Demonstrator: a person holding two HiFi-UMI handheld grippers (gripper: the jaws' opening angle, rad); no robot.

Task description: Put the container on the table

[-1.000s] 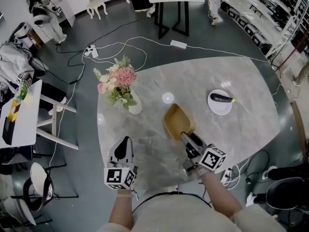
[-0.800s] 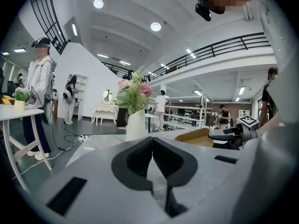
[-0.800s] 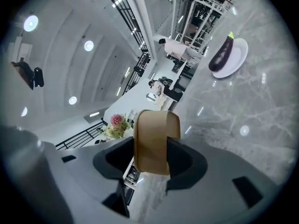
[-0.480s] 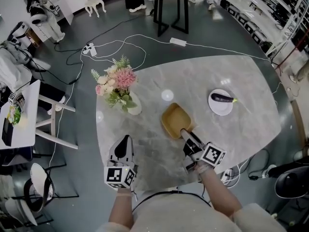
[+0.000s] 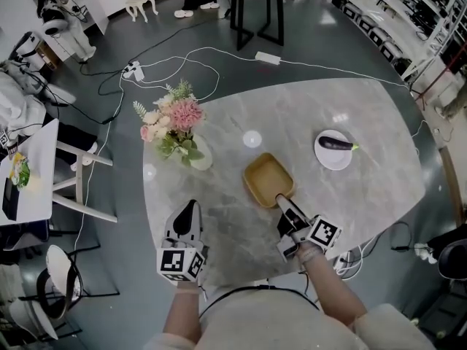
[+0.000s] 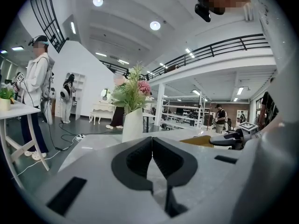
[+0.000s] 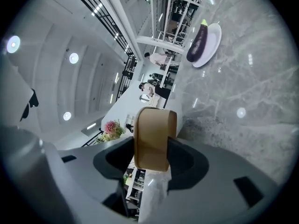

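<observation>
The container is a tan, square, shallow dish near the middle of the grey marble table; whether it rests on the top or hangs just above it, I cannot tell. My right gripper is shut on its near rim, and in the right gripper view the brown rim stands pinched between the jaws of that gripper. My left gripper hovers over the table's front left, shut with nothing in it. From the left gripper view the container shows to the right.
A white vase of pink flowers stands left of the container, also ahead in the left gripper view. A white plate with an eggplant lies to the right. Cables and a chair lie on the floor around.
The right gripper has kept its hold on the container, which has shifted a little and now looks flatter over the table. The left gripper has stayed where it was.
</observation>
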